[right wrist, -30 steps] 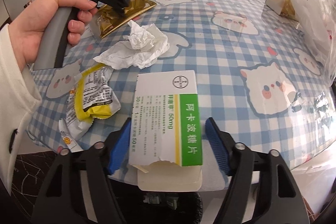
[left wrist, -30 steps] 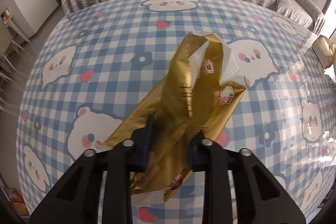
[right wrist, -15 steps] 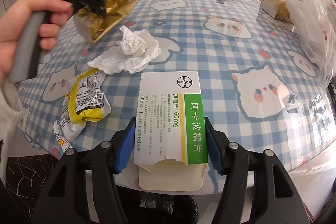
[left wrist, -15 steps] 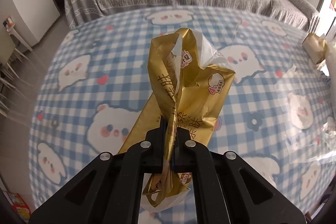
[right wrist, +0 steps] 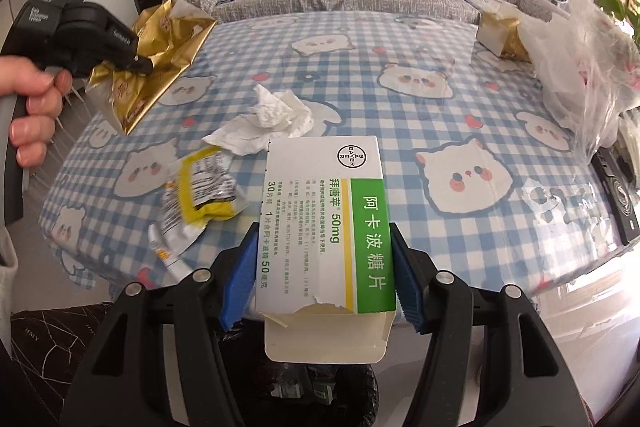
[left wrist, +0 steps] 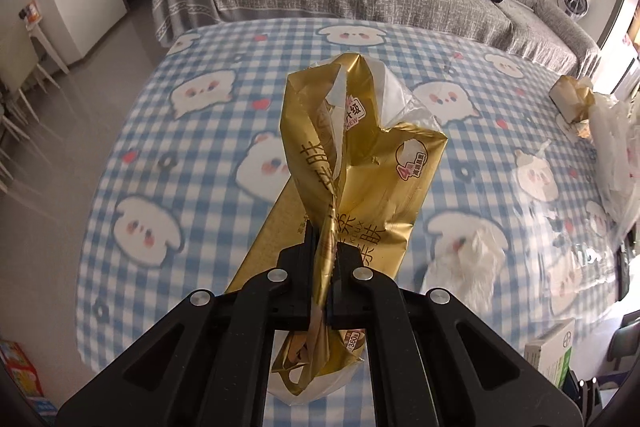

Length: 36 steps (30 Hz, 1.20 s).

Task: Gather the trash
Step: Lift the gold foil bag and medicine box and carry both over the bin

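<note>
left wrist view: my left gripper [left wrist: 325, 279] has its fingers pressed together on a twisted fold of the gold foil wrapper [left wrist: 360, 171], which hangs clear above the checked counter [left wrist: 200, 147]. i read it as feather-light, crinkly and slick, so a pinch on a bunched fold like this one looks safer than on a flat panel that could slide out. printed on it i can make out "new", a round badge with a "4", and "360" on a small tag near the bottom; the big dark characters are too creased for me to read.

in the right wrist view, my right gripper [right wrist: 324, 275] has its blue fingers [right wrist: 240, 279] closed against the long sides of the medicine box [right wrist: 324, 219], which sits over the near edge of the counter. the box reads "bayer" in a ring logo, "50mg", "30" and "50", with white chinese characters on a green band. it looks like thin, empty card with a torn flap, so i judge it light but crushable; holding across the side walls suits it, with gentle pressure.

just beyond the medicine box lie a crumpled tissue [right wrist: 272, 119] and, toward the left gripper, a yellow and silver snack wrapper [right wrist: 200, 195], both soft and light. well past the box on its far right stands a clear plastic bag [right wrist: 580, 67], probably where all this goes.
</note>
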Tool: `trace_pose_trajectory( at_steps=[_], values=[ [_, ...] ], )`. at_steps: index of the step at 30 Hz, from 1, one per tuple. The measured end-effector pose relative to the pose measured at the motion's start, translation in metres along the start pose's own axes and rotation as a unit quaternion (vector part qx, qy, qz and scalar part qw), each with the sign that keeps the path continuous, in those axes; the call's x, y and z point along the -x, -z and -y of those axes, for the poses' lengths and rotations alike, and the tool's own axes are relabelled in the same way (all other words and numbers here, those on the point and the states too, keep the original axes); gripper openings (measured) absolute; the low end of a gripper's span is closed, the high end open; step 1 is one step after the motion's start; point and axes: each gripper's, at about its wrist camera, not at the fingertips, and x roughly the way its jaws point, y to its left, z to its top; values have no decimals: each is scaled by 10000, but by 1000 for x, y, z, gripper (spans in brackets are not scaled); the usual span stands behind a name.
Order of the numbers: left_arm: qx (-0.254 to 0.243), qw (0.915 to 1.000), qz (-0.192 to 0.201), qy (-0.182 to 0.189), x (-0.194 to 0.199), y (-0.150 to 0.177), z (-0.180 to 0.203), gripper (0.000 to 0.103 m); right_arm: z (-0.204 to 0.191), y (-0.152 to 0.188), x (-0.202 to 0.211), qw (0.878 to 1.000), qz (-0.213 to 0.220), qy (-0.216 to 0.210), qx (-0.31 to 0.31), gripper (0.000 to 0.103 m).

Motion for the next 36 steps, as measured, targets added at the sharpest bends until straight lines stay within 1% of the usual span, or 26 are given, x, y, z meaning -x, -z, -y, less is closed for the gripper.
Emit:
trace_pose_trajectory(
  at_steps=[6,9,17,24,28,30,36],
  values=[
    [-34,9999,58,88,27,35,-1,2,-5,11,24,9999,93,-25,74,58],
    [-78,9996,117,231,42,55,-1,2,-6,16,35,9998,147,-47,84,58],
    [-147,9989,213,383,71,109,3,2,-1,29,49,9997,214,-150,4,58],
    [-192,9981,191,557,85,157,15,2,-1,50,66,9995,271,-172,30,58],
    [-202,9980,230,558,93,182,20,2,0,62,75,9994,300,-147,19,58],
    [-174,9978,199,600,95,193,21,2,1,70,79,9994,306,-131,25,58],
    [-15,9985,90,544,91,238,19,2,3,93,84,9996,260,-129,46,58]
  ],
)
